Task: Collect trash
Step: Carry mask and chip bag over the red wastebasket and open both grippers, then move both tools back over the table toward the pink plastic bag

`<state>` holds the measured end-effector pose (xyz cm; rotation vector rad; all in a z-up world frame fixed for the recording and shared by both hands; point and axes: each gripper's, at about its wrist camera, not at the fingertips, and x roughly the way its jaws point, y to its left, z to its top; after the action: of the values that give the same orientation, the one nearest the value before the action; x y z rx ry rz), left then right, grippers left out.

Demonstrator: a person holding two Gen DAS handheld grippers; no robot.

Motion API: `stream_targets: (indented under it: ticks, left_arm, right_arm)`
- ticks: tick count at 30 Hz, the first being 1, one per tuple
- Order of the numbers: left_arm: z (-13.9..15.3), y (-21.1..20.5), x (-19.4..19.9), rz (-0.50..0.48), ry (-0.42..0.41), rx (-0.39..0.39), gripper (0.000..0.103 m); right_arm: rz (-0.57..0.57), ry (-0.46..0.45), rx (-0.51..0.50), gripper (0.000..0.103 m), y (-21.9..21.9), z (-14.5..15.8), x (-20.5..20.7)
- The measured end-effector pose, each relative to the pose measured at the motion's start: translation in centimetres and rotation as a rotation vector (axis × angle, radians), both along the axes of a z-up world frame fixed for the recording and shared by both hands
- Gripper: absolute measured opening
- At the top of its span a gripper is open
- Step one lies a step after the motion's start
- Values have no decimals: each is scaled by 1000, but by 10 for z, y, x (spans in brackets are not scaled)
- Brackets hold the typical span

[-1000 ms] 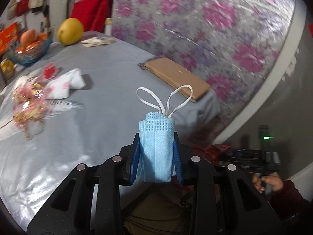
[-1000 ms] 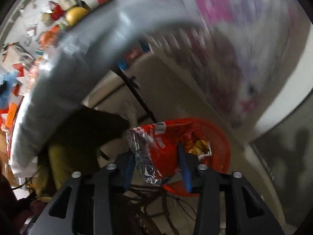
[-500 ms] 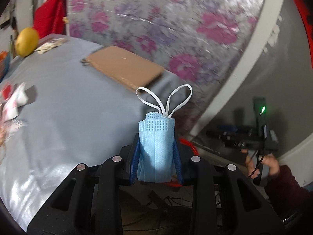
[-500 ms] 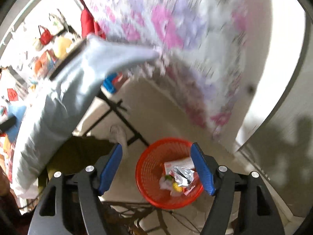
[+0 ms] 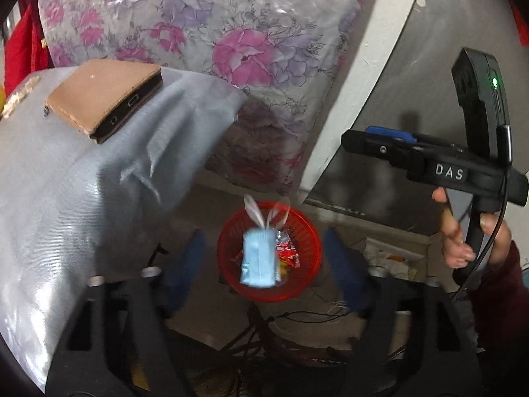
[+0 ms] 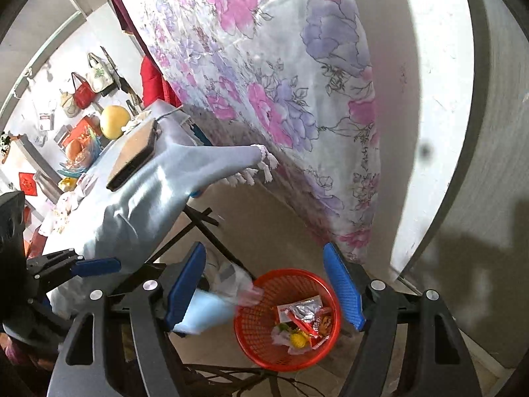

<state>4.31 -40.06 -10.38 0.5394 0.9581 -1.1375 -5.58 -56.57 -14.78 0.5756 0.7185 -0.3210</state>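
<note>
In the left wrist view my left gripper [image 5: 264, 268] hangs above the red basket [image 5: 222, 248] on the floor, its jaws opening wide. The light blue face mask [image 5: 259, 261] is loose in mid-air between the blurred pads, over the basket. In the right wrist view the mask [image 6: 205, 311] is a blur by the basket's left rim [image 6: 287, 272]. My right gripper [image 6: 264, 284] is open and empty higher over the basket, where a red snack wrapper [image 6: 307, 317] lies among other scraps. A hand holds the right gripper [image 5: 357, 139] at the right of the left wrist view.
A table under a grey cloth [image 5: 82, 198] juts out at the left, with a brown flat case [image 5: 102, 99] near its corner. A floral mattress [image 6: 264, 82] leans on the wall behind the basket. Black table legs [image 6: 205, 228] and cables cross the floor.
The left gripper swung off the table to above the basket and opened, letting go of the mask, which is falling. The right gripper dropped the red wrapper into the basket and rose.
</note>
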Motion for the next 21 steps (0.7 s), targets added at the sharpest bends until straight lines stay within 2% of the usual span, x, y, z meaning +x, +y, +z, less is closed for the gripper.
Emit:
stream_targets:
  ticks: [3, 8, 20, 21]
  left_arm:
    - [6, 8, 2, 20, -31, -9, 84]
    - [19, 31, 22, 123, -64, -40, 89]
    - [49, 117, 77, 386, -119, -127, 92]
    - [50, 123, 80, 404, -120, -131, 93]
  right_arm:
    - [20, -15, 9, 73, 4, 1, 3]
    - [54, -35, 13, 73, 15, 8, 8]
    - [188, -81, -27, 79, 67, 34, 40]
    - [198, -82, -29, 82, 72, 35, 43]
